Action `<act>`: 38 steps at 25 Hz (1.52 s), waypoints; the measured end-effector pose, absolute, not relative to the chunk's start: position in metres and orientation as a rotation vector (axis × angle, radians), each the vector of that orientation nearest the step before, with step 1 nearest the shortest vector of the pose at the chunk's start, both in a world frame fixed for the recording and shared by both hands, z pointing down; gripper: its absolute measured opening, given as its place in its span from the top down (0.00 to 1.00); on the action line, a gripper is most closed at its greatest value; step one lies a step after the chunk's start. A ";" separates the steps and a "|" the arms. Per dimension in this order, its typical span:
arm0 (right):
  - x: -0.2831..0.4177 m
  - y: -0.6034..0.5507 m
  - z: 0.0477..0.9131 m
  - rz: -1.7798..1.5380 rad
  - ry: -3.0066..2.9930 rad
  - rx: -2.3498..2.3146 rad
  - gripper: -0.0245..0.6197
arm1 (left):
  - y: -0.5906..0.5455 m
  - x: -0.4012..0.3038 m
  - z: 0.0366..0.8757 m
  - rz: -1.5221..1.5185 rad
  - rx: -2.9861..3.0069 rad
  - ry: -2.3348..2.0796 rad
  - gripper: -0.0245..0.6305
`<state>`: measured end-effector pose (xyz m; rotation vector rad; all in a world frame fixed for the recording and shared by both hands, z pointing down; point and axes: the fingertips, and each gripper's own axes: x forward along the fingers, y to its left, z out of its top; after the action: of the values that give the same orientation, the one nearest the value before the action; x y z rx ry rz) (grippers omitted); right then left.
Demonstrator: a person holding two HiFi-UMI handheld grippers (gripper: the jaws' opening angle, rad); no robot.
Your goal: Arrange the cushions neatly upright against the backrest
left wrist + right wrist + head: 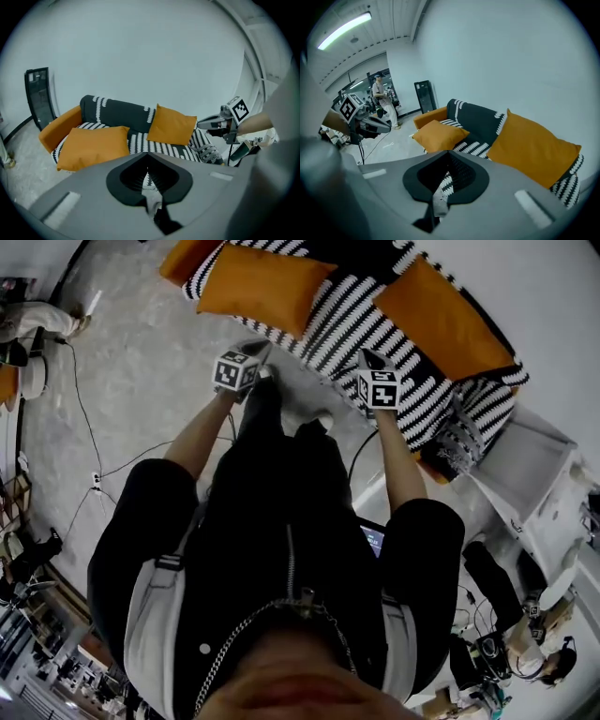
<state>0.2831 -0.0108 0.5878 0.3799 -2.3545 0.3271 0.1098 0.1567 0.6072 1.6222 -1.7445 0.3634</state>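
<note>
Left gripper [257, 352] and right gripper [367, 357] hang over the speckled grey floor [141, 362] just short of the sofa [342, 320]. Both have ribbed jaws pinched together, nothing between. The sofa is low with a black-and-white striped knit cover. One plump square orange cushion [258, 287] lies flat on the left of the seat. A second orange cushion [441, 315] leans on the dark backrest [117, 112] at right. A small patterned cushion [459, 446] slumps at the right end.

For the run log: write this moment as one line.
left gripper: shut, empty | right gripper: shut, empty | left cushion: lying on sofa seat | right cushion: leaning on backrest
</note>
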 end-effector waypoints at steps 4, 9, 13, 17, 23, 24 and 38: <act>0.242 0.004 0.603 0.278 -2.335 0.308 0.96 | 0.188 0.055 0.615 0.362 1.531 -1.841 0.95; 0.191 0.010 0.621 0.273 -2.298 0.282 0.96 | 0.201 -0.007 0.635 0.362 1.465 -1.866 0.95; 0.136 0.027 0.639 0.279 -2.252 0.310 0.96 | 0.212 -0.073 0.656 0.384 1.474 -1.826 0.95; 0.085 0.049 0.654 0.288 -2.207 0.379 0.96 | 0.233 -0.144 0.680 0.420 1.480 -1.768 0.95; 0.057 0.057 0.659 0.286 -2.135 0.485 0.96 | 0.248 -0.214 0.695 0.483 1.518 -1.720 0.95; 0.056 0.057 0.663 0.286 -2.124 0.501 0.96 | 0.251 -0.223 0.699 0.508 1.521 -1.709 0.95; -0.018 0.061 0.774 0.367 -2.055 0.644 0.95 | 0.269 -0.360 0.838 0.764 1.434 -1.600 0.95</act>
<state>-0.0182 0.0610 0.7738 0.6442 -2.0550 0.3670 -0.3599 0.2688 0.8380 1.4336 -1.5996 0.7640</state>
